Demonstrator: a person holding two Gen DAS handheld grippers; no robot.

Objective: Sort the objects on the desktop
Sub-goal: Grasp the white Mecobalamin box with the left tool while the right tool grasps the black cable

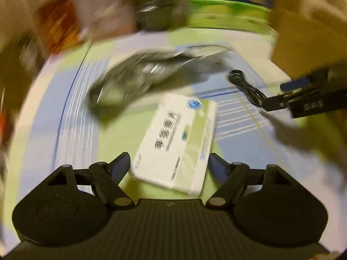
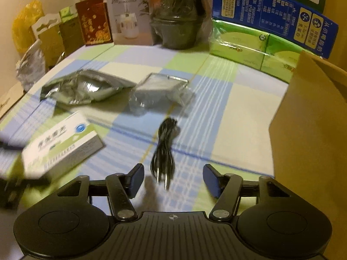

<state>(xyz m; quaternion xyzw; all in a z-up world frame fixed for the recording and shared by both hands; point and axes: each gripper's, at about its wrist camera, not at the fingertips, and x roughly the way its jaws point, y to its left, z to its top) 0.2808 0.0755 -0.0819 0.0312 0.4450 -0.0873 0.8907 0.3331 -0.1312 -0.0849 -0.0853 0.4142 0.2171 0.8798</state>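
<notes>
A white and green medicine box (image 1: 175, 143) lies on the checked tablecloth (image 1: 71, 117). Its near end sits between the fingers of my left gripper (image 1: 169, 162). The pads stand close beside its sides, and a sliver of cloth shows at the left pad. The picture is blurred. A coiled black cable (image 2: 163, 149) lies just ahead of my right gripper (image 2: 174, 179), its plugs pointing into the wide gap between the open fingers. The left wrist view shows that cable (image 1: 245, 84) too, with the right gripper (image 1: 279, 93) at its end. The box (image 2: 63, 147) appears at the left of the right wrist view.
A crumpled silver foil pouch (image 2: 84, 86) and a clear plastic bag (image 2: 160, 88) lie further back. A brown cardboard box (image 2: 310, 130) stands at the right. Green tissue packs (image 2: 249, 52), a blue carton (image 2: 271, 15), a black pot (image 2: 177, 21) and other boxes line the far edge.
</notes>
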